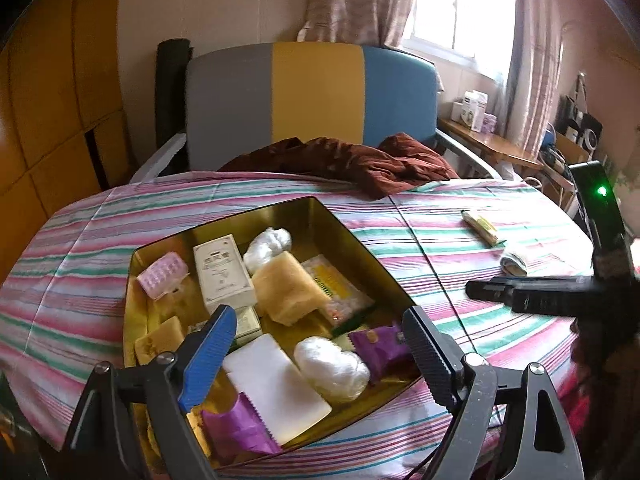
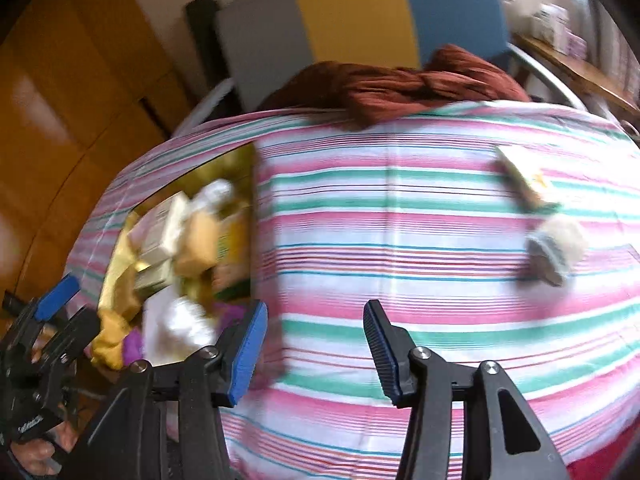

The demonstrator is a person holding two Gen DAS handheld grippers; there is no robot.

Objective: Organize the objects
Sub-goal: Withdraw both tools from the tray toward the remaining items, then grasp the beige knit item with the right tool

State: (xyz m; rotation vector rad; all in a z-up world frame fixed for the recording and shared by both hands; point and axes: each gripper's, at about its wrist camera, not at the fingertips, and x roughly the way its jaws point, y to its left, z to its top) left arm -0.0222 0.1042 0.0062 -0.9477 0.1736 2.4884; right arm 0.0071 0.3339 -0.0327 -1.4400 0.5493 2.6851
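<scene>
A gold tin box (image 1: pixel 316 210) sits on the striped tablecloth, holding several items: a white carton (image 1: pixel 222 274), a yellow sponge (image 1: pixel 288 292), white wrapped bundles (image 1: pixel 332 368), purple packets (image 1: pixel 380 346) and a white flat pack (image 1: pixel 276 384). My left gripper (image 1: pixel 316 348) is open and empty just above the box's near side. My right gripper (image 2: pixel 316 350) is open and empty over bare cloth to the right of the box (image 2: pixel 240 164). A yellow-green packet (image 1: pixel 480 226) (image 2: pixel 524 178) and a small rolled cloth (image 1: pixel 516 262) (image 2: pixel 554 254) lie on the cloth at the right. The right wrist view is blurred.
A brown crumpled cloth (image 1: pixel 360 160) lies at the table's far edge before a grey, yellow and blue chair back (image 1: pixel 312 96). The right gripper's body (image 1: pixel 560 292) shows at the right. A wooden side table (image 1: pixel 492 140) with boxes stands by the window.
</scene>
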